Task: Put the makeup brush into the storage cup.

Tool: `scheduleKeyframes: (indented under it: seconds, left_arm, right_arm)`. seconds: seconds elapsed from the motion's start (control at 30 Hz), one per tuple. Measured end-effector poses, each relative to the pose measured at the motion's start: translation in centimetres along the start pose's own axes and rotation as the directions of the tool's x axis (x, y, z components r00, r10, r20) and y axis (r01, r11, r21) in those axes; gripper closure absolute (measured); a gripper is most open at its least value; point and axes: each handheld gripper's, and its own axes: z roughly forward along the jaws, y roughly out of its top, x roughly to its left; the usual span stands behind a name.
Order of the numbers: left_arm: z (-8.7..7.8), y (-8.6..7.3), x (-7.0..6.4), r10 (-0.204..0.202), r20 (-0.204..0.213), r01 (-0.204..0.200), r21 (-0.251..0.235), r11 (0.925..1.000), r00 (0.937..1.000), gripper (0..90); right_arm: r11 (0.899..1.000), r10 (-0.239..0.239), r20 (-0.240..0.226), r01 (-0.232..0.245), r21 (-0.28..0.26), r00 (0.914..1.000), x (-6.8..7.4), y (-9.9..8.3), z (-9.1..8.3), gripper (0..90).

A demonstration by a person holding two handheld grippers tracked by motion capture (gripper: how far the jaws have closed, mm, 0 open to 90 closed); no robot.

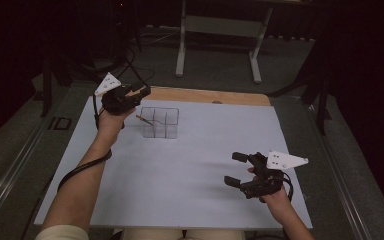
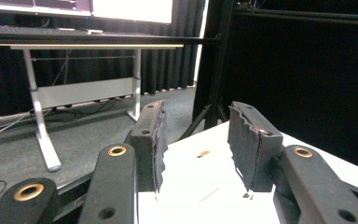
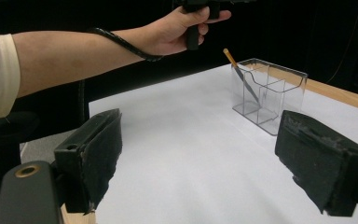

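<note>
A: Where is your left gripper (image 1: 141, 92) right now?

B: You hold it up at the far left corner of the table (image 1: 195, 200), above the white sheet. Its fingers (image 2: 151, 140) are spread, with bare table showing through the gap and nothing between them.

A: And the pencil (image 1: 144, 120)?

B: It sits in the holder (image 1: 160, 122), the clear box with several compartments. In the high view the holder lies just to the right of your left fingers and a little nearer to you. The pencil leans in the compartment on the side closest to those fingers, its upper end tilted out toward them. From the right gripper view, the pencil (image 3: 241, 77) stands slanted inside the holder (image 3: 268, 95), its tip poking above the rim.

A: Is the left gripper touching the pencil or the holder?

B: No, your fingers are apart from both; the holder lies beside and below them.

A: And your right gripper (image 1: 236, 170)?

B: You hold it near the right edge of the table, on your side. Its fingers (image 3: 95, 154) are wide apart, empty, pointing across the sheet toward the holder, which lies well beyond the fingertips. Your left hand (image 3: 177, 30) shows above and past that gap, gripping its handle, with the cable (image 3: 121, 44) looped over the forearm
</note>
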Motion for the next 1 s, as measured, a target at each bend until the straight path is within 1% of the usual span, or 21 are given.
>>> scheduleKeyframes:
  seconds: [0.1, 0.23, 0.27, 0.33, 0.37, 0.4, 0.43, 0.47, 0.5, 0.53, 0.57, 0.6, 0.63, 0.67, 0.7, 0.77, 0.8, 0.87, 0.93, 0.97, 1.0]
  left_arm:
    - [-0.4, 0.3, -0.2, 0.003, 0.003, -0.003, -0.002, 1.0, 1.0, 56.7]
    - [-0.9, 0.6, -0.3, -0.004, 0.002, 0.004, -0.005, 1.0, 1.0, 51.5]
    - [-1.2, 0.9, -0.3, -0.027, 0.008, 0.027, -0.005, 0.9996, 0.9996, 49.4]
    - [-1.7, 1.1, -0.4, -0.035, 0.004, 0.035, -0.009, 0.9993, 0.9994, 48.2]
    - [-1.7, 1.1, -0.4, -0.035, 0.004, 0.035, -0.009, 0.9993, 0.9994, 48.1]
    - [-2.2, 1.3, -0.5, -0.021, 0.0, 0.021, -0.008, 0.9997, 0.9998, 46.4]
    - [-2.2, 1.3, -0.5, -0.021, 0.0, 0.021, -0.008, 0.9997, 0.9998, 45.7]
    - [-2.7, 1.5, -0.7, -0.014, -0.007, 0.014, -0.009, 0.9999, 0.9999, 44.4]
    - [-2.9, 1.6, -0.7, -0.015, -0.005, 0.015, -0.006, 0.9999, 0.9999, 42.8]
    - [-3.1, 1.7, -0.8, -0.005, -0.01, 0.005, -0.004, 1.0, 0.9999, 42.6]
    - [-3.1, 1.7, -0.8, -0.005, -0.01, 0.005, -0.004, 1.0, 0.9999, 40.7]
    - [-3.6, 1.9, -0.9, 0.007, -0.019, -0.007, 0.0, 1.0, 0.9998, 36.3]
    - [-3.8, 2.0, -1.0, -0.006, -0.021, 0.006, 0.002, 1.0, 0.9998, 34.1]
    - [-4.0, 2.0, -1.0, -0.012, -0.031, 0.012, 0.007, 0.9999, 0.9995, 29.2]
    - [-4.0, 2.0, -1.0, -0.012, -0.031, 0.012, 0.007, 0.9999, 0.9995, 25.5]
    - [-4.5, 2.1, -1.0, -0.022, -0.023, 0.022, 0.001, 0.9998, 0.9995, 16.9]
    - [-4.9, 2.1, -1.1, -0.012, -0.026, 0.012, 0.004, 0.9999, 0.9996, 14.9]
    - [-5.3, 2.2, -1.1, -0.023, -0.026, 0.023, 0.002, 0.9997, 0.9994, 13.5]
    - [-5.6, 2.2, -1.1, -0.025, -0.031, 0.026, 0.023, 0.9994, 0.9992, 6.9]
    - [-5.6, 2.2, -1.1, -0.025, -0.031, 0.026, 0.023, 0.9994, 0.9992, 5.2]
    - [-5.8, 2.3, -1.2, -0.02, -0.034, 0.021, 0.034, 0.9992, 0.9992, 5.2]
  right_arm:
    - [1.0, -0.002, 0.0, 0.002, 0.001, 1.0, 0.0, 0.0, 0.0, 14.9]
    - [1.0, -0.003, -0.001, 0.003, 0.002, 1.0, 0.1, 0.1, 0.1, 14.9]
    - [1.0, -0.003, 0.0, 0.003, 0.001, 1.0, 0.1, 0.1, 0.1, 14.9]
    - [1.0, -0.004, 0.0, 0.004, 0.0, 1.0, 0.1, 0.1, 0.1, 14.9]
    - [1.0, -0.004, 0.0, 0.004, 0.0, 1.0, 0.1, 0.1, 0.1, 14.9]
    - [1.0, -0.003, -0.001, 0.003, 0.001, 1.0, 0.1, 0.1, 0.0, 14.9]
    - [1.0, -0.004, 0.0, 0.004, 0.002, 1.0, 0.1, 0.1, 0.0, 14.9]
    - [1.0, -0.003, 0.0, 0.003, 0.002, 1.0, 0.1, 0.2, 0.0, 14.9]
    - [1.0, -0.001, 0.001, 0.001, 0.001, 1.0, 0.1, 0.2, 0.0, 14.9]
    - [1.0, -0.002, 0.002, 0.002, 0.002, 1.0, 0.1, 0.2, 0.0, 14.9]
    - [1.0, -0.004, 0.002, 0.004, 0.002, 1.0, 0.1, 0.2, 0.0, 14.9]
    - [1.0, -0.003, 0.003, 0.003, 0.0, 1.0, 0.1, 0.2, 0.0, 14.9]
    - [1.0, -0.003, 0.003, 0.003, -0.001, 1.0, 0.1, 0.2, 0.0, 14.9]
    - [1.0, -0.004, 0.004, 0.004, -0.001, 1.0, 0.1, 0.3, 0.0, 14.9]
    - [1.0, -0.004, 0.004, 0.004, -0.001, 1.0, 0.1, 0.3, 0.0, 14.9]
    - [1.0, -0.003, 0.005, 0.003, -0.001, 1.0, 0.1, 0.3, 0.0, 14.9]
    - [1.0, -0.005, 0.005, 0.005, 0.001, 1.0, 0.1, 0.3, 0.0, 14.9]
    - [1.0, -0.006, 0.005, 0.006, 0.001, 1.0, 0.1, 0.3, 0.0, 14.9]
    - [1.0, -0.006, 0.005, 0.006, 0.0, 1.0, 0.1, 0.3, 0.0, 14.9]
    - [1.0, -0.006, 0.005, 0.006, 0.0, 1.0, 0.1, 0.3, 0.0, 14.9]
    - [1.0, -0.006, 0.005, 0.006, -0.002, 1.0, 0.1, 0.3, 0.0, 14.9]
